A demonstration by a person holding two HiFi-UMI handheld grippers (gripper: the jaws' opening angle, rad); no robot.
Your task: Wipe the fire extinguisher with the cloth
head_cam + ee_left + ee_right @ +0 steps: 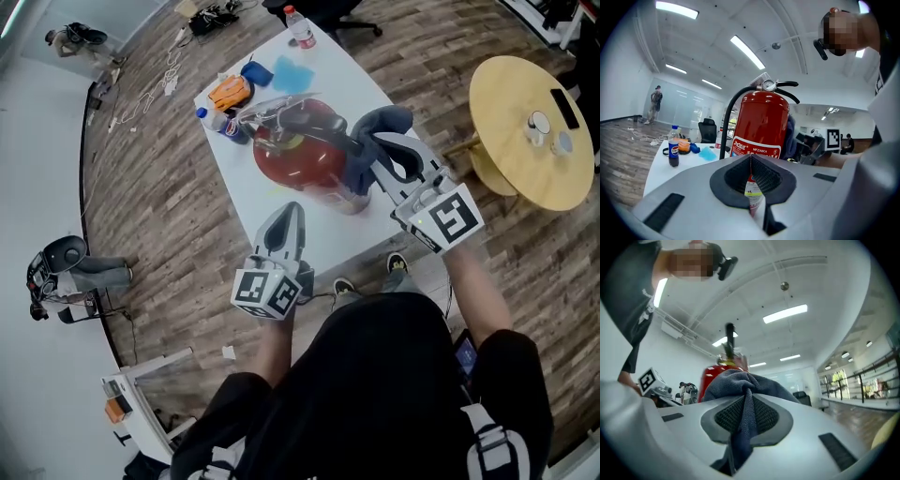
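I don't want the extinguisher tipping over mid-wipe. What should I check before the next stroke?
1. Cloth clamped in the right gripper: ok.
2. Cloth touching the fire extinguisher: cannot tell; it is bunched right at its side.
3. Fire extinguisher upright on the table: ok.
4. Left gripper bracing the extinguisher: not ok; its fingers are together, empty and short of it.
5. Cola bottle clear of the wiping side: ok; it stands apart, on the opposite side from the cloth.
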